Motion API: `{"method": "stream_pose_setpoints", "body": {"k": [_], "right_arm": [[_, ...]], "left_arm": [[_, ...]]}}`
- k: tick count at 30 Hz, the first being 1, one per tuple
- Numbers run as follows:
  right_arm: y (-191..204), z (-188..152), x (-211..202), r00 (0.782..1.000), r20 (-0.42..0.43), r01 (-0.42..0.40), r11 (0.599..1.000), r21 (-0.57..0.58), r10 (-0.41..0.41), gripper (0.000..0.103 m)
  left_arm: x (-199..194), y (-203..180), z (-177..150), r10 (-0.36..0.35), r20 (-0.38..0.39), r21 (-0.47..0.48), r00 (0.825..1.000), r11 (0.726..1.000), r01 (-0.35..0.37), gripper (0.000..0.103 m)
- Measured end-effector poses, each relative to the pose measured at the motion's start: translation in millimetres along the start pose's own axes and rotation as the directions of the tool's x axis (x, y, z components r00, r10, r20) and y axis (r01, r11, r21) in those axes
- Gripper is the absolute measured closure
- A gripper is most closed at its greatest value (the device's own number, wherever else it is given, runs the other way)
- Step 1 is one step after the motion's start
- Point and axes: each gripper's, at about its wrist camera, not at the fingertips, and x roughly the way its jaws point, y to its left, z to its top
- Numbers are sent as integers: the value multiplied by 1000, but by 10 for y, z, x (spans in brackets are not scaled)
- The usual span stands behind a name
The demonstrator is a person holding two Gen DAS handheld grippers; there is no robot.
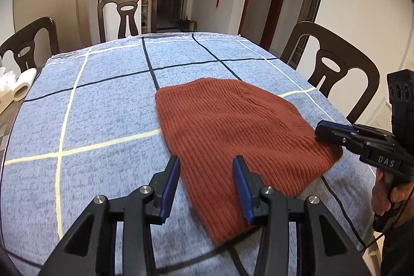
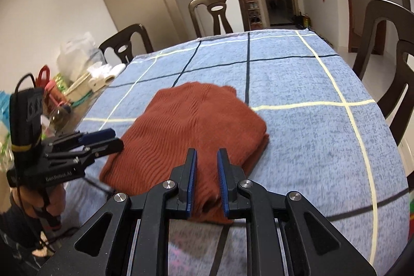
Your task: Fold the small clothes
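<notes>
The rust knit hat (image 1: 227, 126) lies flat at the cloth's (image 1: 103, 84) five o'clock. Left gripper (image 1: 205, 167) gapes empty; right gripper (image 2: 207, 159), narrowly parted, seemingly grips nothing. Next: pinching the near edge.

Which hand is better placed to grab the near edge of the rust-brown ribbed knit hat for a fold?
Probably right: right gripper straddles the rust-brown ribbed knit hat's near edge; left gripper sits at its corner.

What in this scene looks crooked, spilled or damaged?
Nothing is spilled or damaged. The rust knitted hat lies flat on the blue checked cloth, only skewed against its grid lines. Clutter sits beyond the cloth's edge.
</notes>
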Motion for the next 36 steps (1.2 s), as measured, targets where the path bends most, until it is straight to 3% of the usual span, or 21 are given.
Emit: {"method": "stream_pose_setpoints", "body": {"k": [11, 18, 26, 29, 31, 36], "right_arm": [[-50, -167, 110, 998, -45, 36, 999, -6, -37, 87], [-75, -170, 143, 998, -44, 33, 999, 2, -33, 86], [-79, -161, 153, 998, -45, 34, 999, 4, -34, 83], [-84, -160, 159, 998, -44, 36, 999, 9, -36, 77], [-105, -158, 176, 997, -52, 57, 998, 19, -56, 56], [-223, -141, 164, 998, -56, 35, 994, 100, -30, 54]], "left_arm": [[92, -25, -143, 1, -31, -7, 1000, 1000, -1, 57], [130, 38, -182, -11, -36, -44, 999, 999, 10, 47], [148, 63, -197, -17, -36, -56, 999, 998, 15, 43], [146, 74, -196, -18, -37, -57, 999, 998, 16, 43], [143, 79, -194, -18, -38, -56, 999, 998, 16, 43], [113, 102, -167, -29, -43, -65, 999, 998, 26, 43]]}}
